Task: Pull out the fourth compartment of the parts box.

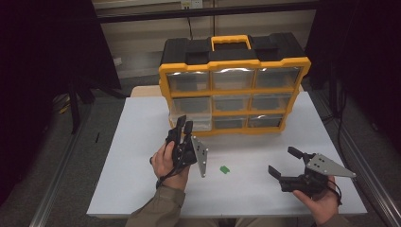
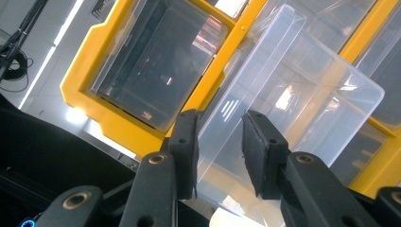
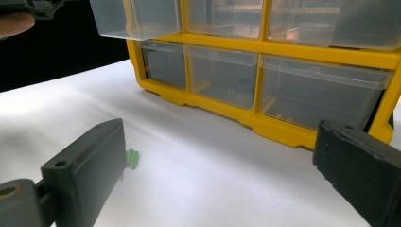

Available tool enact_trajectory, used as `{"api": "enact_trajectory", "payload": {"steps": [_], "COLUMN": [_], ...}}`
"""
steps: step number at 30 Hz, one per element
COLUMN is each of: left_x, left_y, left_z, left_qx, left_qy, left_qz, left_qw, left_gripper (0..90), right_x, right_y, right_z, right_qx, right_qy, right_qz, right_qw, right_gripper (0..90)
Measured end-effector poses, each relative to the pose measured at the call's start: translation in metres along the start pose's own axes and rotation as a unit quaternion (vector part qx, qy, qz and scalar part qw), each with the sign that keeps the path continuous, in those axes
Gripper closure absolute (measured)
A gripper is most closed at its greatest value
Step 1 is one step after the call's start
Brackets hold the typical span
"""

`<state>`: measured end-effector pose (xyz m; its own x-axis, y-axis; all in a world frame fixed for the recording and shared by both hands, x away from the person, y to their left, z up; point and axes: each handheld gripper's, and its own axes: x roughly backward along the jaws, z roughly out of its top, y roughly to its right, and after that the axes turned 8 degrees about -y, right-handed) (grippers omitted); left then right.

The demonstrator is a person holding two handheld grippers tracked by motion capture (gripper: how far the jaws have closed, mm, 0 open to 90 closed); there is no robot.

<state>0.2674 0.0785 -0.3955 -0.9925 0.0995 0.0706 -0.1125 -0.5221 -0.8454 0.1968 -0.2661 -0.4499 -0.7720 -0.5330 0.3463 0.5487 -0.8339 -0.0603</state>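
Your left gripper [image 1: 183,126] grips the one pulled-out clear plastic drawer [image 2: 288,99] of the nine-drawer yellow organiser [image 1: 163,85]; contents unclear; your right gripper [image 1: 283,161] gapes empty; one small green piece [image 1: 224,169] lies mid-table.

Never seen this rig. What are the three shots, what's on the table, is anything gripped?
A person holds a two-jaw gripper in each hand. The high view looks down on the white table; the other two views come from cameras riding on the grippers. On the table stand a yellow drawer organizer and a small green piece. The left gripper is at the bottom-left clear drawer, which is pulled out; the drawer's front sits between its jaws, though contact is hard to confirm. The right gripper is open and holds nothing.
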Motion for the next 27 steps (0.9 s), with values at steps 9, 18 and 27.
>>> {"api": "enact_trajectory", "payload": {"steps": [9, 18, 27], "left_x": [0.0031, 0.0052, 0.0078], "left_y": [0.0005, 0.0011, 0.0021], "left_z": [-0.0006, -0.0006, -0.0013], "left_qx": [-0.001, -0.006, -0.005], "left_qy": [0.002, 0.002, 0.000], "left_qz": [-0.001, 0.002, 0.002], "left_qw": [1.0000, 1.0000, 1.0000], "left_gripper": [67.0, 66.9, 66.7], "right_x": [0.0000, -0.0004, -0.0005], "right_y": [-0.0002, -0.0004, -0.0007], "right_z": [-0.0001, -0.0002, -0.0003], "right_qx": [-0.001, -0.001, 0.001], "right_qy": [0.000, 0.000, -0.002], "right_qz": [0.000, 0.002, 0.002], "right_qw": [1.0000, 1.0000, 1.0000], "right_gripper": [3.6, 3.5, 3.5]}}
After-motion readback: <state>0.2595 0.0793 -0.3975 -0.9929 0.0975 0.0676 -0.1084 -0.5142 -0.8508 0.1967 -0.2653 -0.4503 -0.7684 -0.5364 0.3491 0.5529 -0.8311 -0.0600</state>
